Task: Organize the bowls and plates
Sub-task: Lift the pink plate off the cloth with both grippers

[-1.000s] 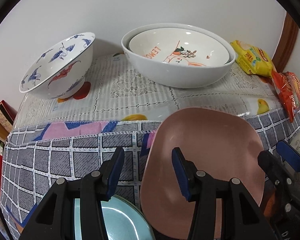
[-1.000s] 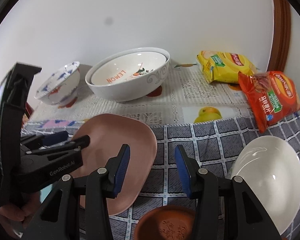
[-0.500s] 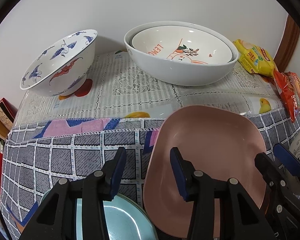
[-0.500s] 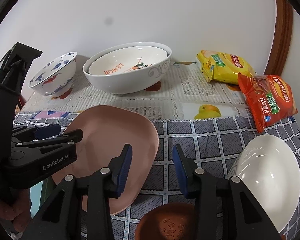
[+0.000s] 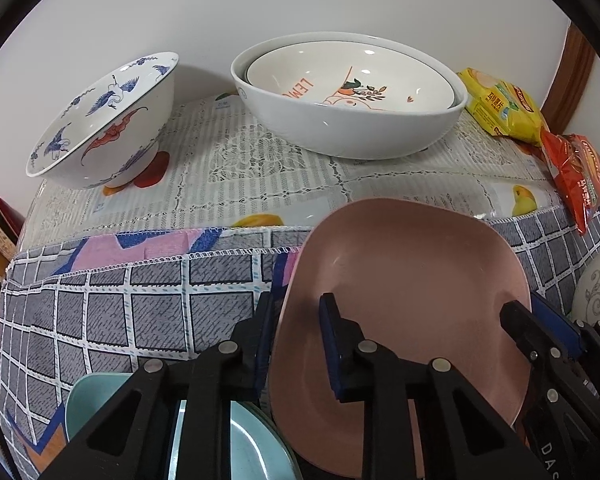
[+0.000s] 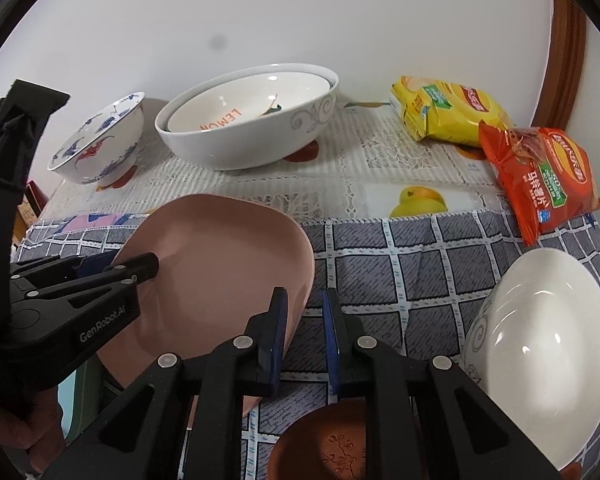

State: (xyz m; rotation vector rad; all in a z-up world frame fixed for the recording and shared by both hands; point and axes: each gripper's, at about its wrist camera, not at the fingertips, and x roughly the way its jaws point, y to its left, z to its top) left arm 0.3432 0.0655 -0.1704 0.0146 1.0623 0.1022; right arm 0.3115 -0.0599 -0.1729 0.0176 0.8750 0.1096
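Pink plate [image 5: 412,300]: front of table, over checked cloth [image 6: 380,264], near edge overlapping teal plate [image 5: 244,448].

Left gripper [image 5: 296,336] narrowed onto left rim, apparently pinching it. Right gripper [image 6: 304,328] narrow, astride right rim; actual contact impossible to tell. Likely risks: shallow rim pinches slipping on smooth glaze; uneven lift tipping plate onto teal plate or brown dish [image 6: 324,448]; little room beside white bowl [image 6: 540,340]. Hidden: plate's near edge behind both grippers; underside, so resting or raised unclear; teal plate and brown dish cut off at frame bottom.
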